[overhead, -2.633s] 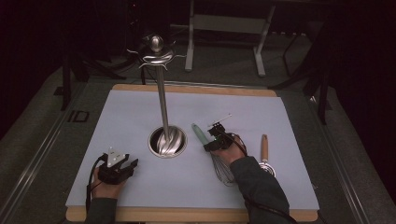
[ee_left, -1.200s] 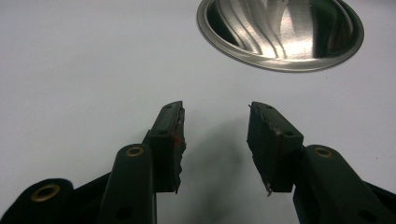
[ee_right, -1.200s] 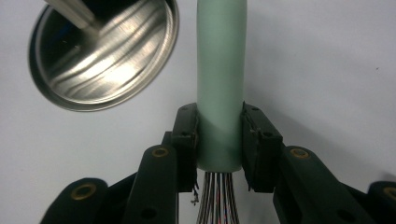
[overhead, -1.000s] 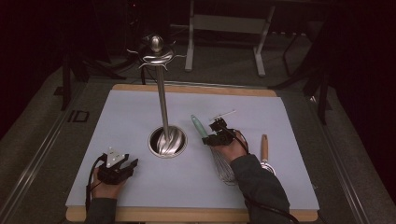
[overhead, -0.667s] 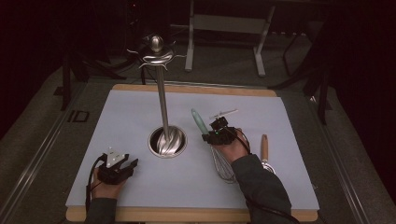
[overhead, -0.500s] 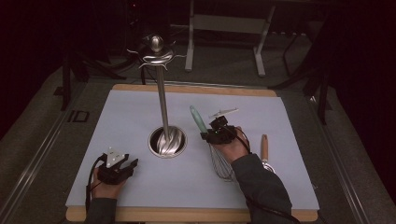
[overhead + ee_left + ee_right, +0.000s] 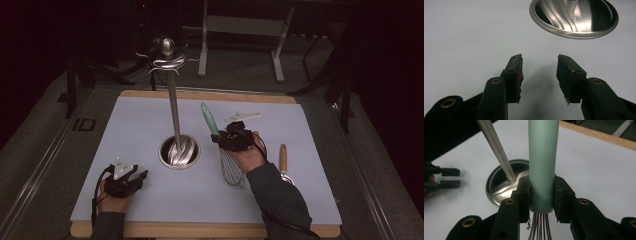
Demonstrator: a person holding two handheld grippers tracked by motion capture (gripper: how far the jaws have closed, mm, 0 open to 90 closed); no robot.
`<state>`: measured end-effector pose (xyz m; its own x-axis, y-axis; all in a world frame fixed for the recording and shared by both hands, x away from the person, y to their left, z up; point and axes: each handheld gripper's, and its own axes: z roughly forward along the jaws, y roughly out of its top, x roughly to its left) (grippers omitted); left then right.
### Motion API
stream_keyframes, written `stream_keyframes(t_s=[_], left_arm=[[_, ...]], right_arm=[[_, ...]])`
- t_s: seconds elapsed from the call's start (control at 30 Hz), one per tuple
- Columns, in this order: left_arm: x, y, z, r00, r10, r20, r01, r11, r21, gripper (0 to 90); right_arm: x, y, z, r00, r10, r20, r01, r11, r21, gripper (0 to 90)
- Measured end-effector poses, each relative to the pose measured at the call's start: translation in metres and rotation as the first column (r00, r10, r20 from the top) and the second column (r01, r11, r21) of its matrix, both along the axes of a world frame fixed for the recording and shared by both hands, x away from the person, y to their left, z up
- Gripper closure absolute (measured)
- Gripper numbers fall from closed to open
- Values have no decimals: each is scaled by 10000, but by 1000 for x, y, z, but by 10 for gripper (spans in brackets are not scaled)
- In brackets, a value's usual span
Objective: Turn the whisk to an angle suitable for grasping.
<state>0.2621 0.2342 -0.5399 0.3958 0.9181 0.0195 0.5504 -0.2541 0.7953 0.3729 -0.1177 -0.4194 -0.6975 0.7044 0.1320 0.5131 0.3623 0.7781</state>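
1. Far left of the table (image 7: 310, 200), the left gripper (image 7: 131, 181) sits low on the white mat in the person's hand, jaws spread wide with nothing but bare mat between them; in the left gripper view the gap (image 7: 539, 75) points toward the shiny bowl-shaped base.
2. Just right of it stands the metal stand (image 7: 173, 105), a tall thin pole rising from its round base (image 7: 179, 151) to a crown of curled hooks at the top.
3. Next comes the whisk (image 7: 220, 145), and here is the action: it is tilted, its pale green handle pointing up and away toward the far edge, the wire end hanging down toward the person above the mat.
4. The right gripper (image 7: 223, 141) has it. The jaws are pinching the green handle right at its lower end, where the wires come out; the right gripper view shows both pads (image 7: 560, 192) pressed flat against the handle (image 7: 542, 157), with the stand's pole leaning just to the left behind.
5. Furthest right, a wooden-handled utensil (image 7: 283, 159) lies flat on the mat beside the person's right sleeve, apart from the whisk.
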Motion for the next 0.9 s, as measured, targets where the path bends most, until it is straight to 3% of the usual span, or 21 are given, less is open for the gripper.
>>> stream_keyframes(t_s=[0.33,0.7,0.9], left_arm=[[0,0,0,10000,1,13,-1,10000,-13,559],[0,0,0,10000,-6,7,6,10000,-17,559],[0,-1,0,10000,-6,8,6,10000,-6,559]], right_arm=[[-8,-1,19,9983,280,514,-314,9972,676,693],[-14,-2,42,9923,753,987,-882,9871,1337,692],[-17,-2,55,9860,943,1374,-1130,9843,1353,692]])
